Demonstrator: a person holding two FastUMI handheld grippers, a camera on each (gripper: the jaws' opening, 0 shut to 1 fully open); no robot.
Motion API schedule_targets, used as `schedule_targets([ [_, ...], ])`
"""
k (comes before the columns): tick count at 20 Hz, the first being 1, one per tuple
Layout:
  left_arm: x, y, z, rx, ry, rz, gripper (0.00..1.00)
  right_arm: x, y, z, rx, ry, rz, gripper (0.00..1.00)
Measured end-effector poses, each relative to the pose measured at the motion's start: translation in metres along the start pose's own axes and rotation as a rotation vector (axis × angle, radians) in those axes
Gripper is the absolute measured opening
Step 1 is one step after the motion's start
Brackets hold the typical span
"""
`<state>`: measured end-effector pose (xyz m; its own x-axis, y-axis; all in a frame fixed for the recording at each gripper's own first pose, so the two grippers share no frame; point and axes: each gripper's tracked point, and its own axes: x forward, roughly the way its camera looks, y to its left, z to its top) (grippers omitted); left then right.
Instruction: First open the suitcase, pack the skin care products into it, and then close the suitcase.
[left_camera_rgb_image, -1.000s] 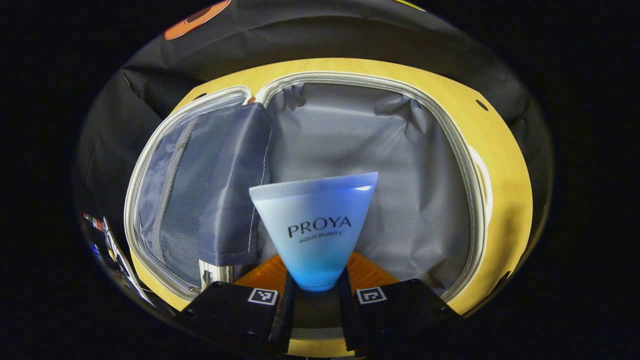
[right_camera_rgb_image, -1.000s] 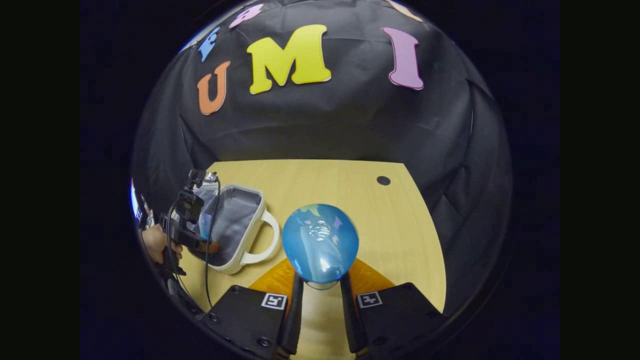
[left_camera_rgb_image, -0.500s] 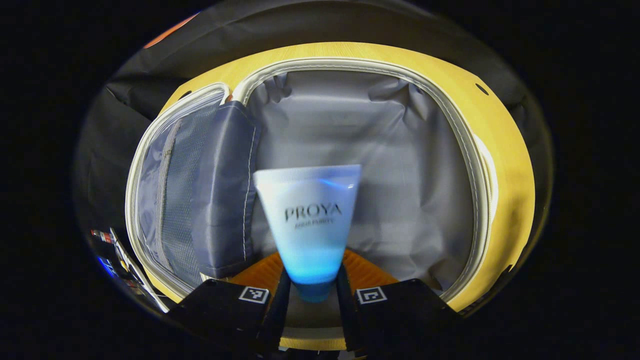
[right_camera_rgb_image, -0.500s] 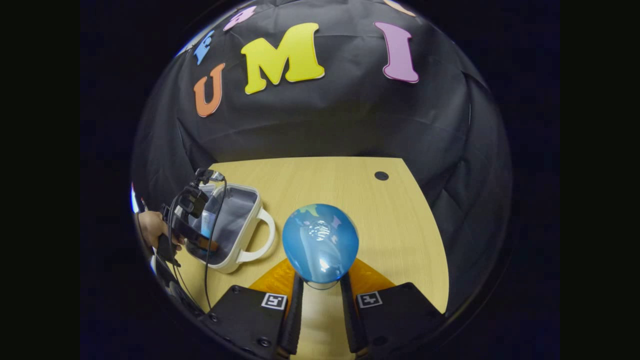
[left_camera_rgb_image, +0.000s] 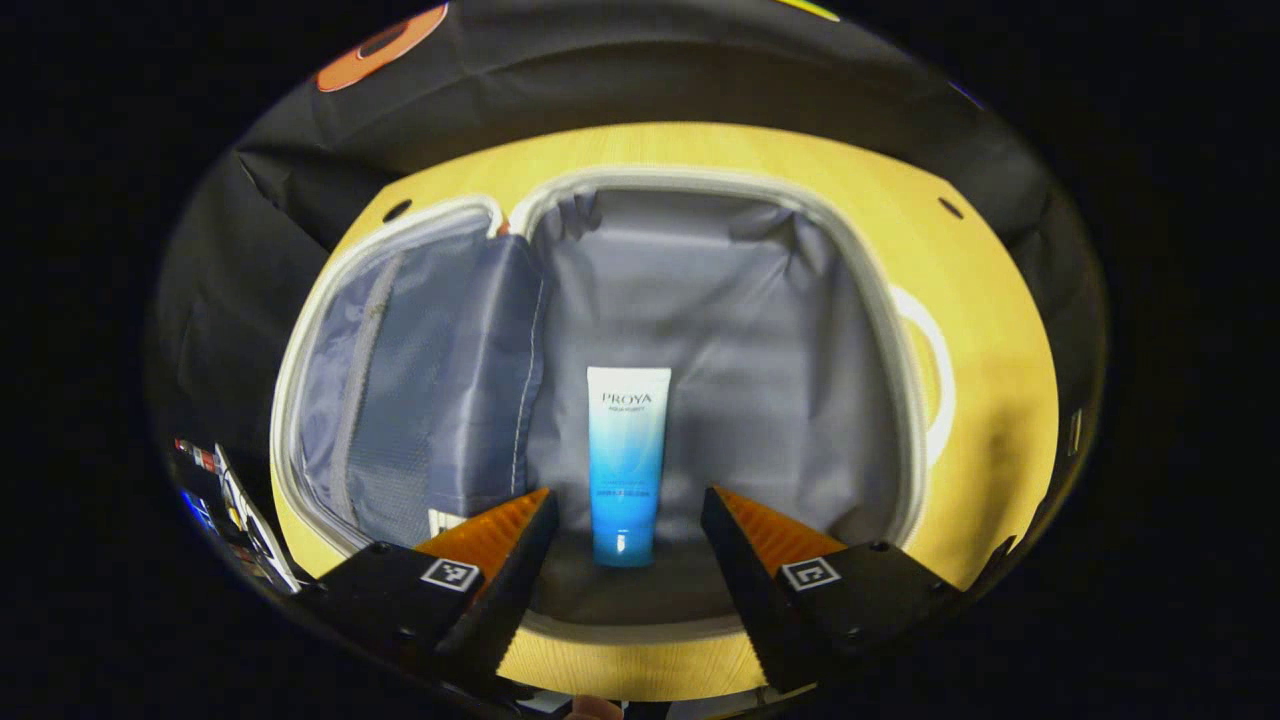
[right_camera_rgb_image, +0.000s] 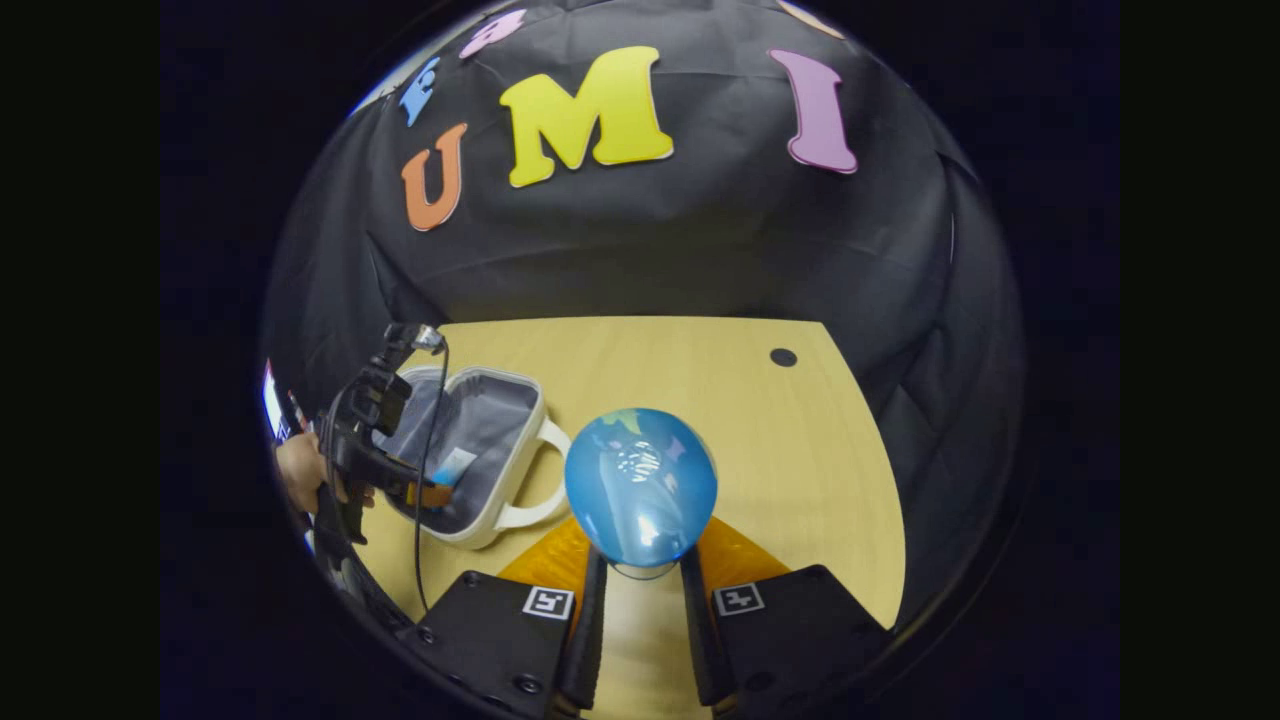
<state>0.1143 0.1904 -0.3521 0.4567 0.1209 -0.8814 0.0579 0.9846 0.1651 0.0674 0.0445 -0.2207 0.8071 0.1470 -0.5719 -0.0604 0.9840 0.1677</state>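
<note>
On the yellow wooden table (left_camera_rgb_image: 1000, 330) the small white suitcase (left_camera_rgb_image: 905, 420) lies opened flat, so the first step of the task looks done. Going from the left in the left gripper view, its lid half with a mesh zip pocket (left_camera_rgb_image: 370, 400) is folded out, and next to it the grey-lined main compartment (left_camera_rgb_image: 760, 340) holds a blue-and-white skin care tube (left_camera_rgb_image: 626, 462), lying flat on the lining with its cap toward the camera. The left gripper (left_camera_rgb_image: 625, 520) hangs just above the near end of that tube with its fingers spread wide and nothing between them, apart from the tube on either side; I judge that one product is now packed. In the right gripper view, the same suitcase (right_camera_rgb_image: 520, 440) sits at the left edge, with the left gripper (right_camera_rgb_image: 420, 493) and the hand (right_camera_rgb_image: 300, 470) holding it over the open case. Further right, well apart from the case, the right gripper (right_camera_rgb_image: 640, 575) is clamped on a round blue container (right_camera_rgb_image: 640, 485), probably a jar or bottle seen end-on, though the view is too distorted to be sure. That item remains to be carried over and set in the compartment, and after that the lid has to be swung shut.
</note>
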Motion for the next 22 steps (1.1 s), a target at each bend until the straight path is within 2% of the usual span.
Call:
schedule_targets([
  [1,-0.015,0.001,0.002,-0.001,-0.044,0.005,0.97,0.003,0.011,0.004,-0.007,0.001,0.012,0.34],
  [4,-0.054,0.007,0.001,-0.005,-0.146,-0.004,0.97,0.018,0.05,0.02,-0.033,0.0,0.059,0.34],
  [8,-0.107,0.035,-0.002,-0.064,-0.315,-0.006,0.96,0.048,0.11,0.026,-0.088,0.023,0.113,0.34],
  [12,-0.148,0.061,-0.015,-0.131,-0.44,-0.041,0.96,0.084,0.168,0.0,-0.088,0.12,0.147,0.34],
  [13,-0.159,0.066,-0.015,-0.131,-0.485,-0.043,0.96,0.091,0.181,-0.01,-0.09,0.145,0.149,0.32],
  [15,-0.177,0.076,-0.012,-0.122,-0.56,-0.044,0.96,0.108,0.202,-0.034,-0.089,0.205,0.149,0.34],
  [19,-0.21,0.086,0.007,-0.092,-0.718,-0.059,0.96,0.125,0.224,-0.076,-0.077,0.328,0.122,0.34],
  [22,-0.229,0.093,0.019,-0.074,-0.788,-0.059,0.96,0.129,0.231,-0.095,-0.058,0.408,0.094,0.34],
])
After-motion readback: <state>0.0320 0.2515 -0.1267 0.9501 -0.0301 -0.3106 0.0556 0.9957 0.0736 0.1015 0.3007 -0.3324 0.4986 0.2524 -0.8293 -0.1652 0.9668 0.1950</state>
